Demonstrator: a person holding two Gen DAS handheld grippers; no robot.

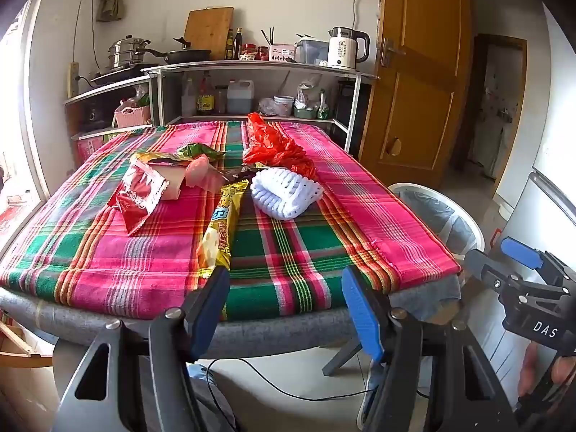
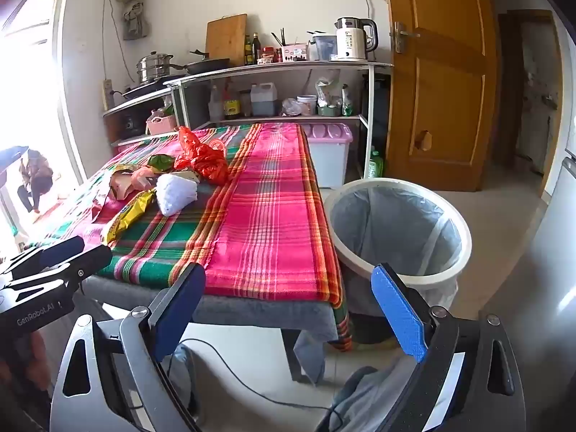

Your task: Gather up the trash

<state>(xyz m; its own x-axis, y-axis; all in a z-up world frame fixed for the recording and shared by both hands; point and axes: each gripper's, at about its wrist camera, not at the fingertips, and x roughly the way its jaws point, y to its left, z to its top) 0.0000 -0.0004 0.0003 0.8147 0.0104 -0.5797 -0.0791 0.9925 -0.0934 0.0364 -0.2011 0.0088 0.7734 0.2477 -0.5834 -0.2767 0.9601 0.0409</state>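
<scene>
Trash lies on a plaid-covered table point(image 1: 288, 252): a yellow wrapper point(image 1: 221, 226), a red snack packet point(image 1: 138, 198), a white foam net point(image 1: 284, 190), a red plastic bag point(image 1: 277, 147), a green wrapper point(image 1: 198, 151) and a pink-brown bundle point(image 1: 194, 174). A white bin point(image 2: 396, 230) with a clear liner stands right of the table. My left gripper point(image 1: 286, 288) is open and empty at the table's near edge, its left fingertip by the yellow wrapper's end. My right gripper point(image 2: 288, 288) is open and empty, before the table's right corner and the bin.
A shelf unit point(image 1: 252, 68) with pots, a kettle point(image 1: 345, 48) and bottles stands behind the table. A wooden door point(image 1: 421, 72) is at the right. A pink-lidded box point(image 2: 329, 151) sits behind the bin. A black cable point(image 1: 288, 385) runs on the floor.
</scene>
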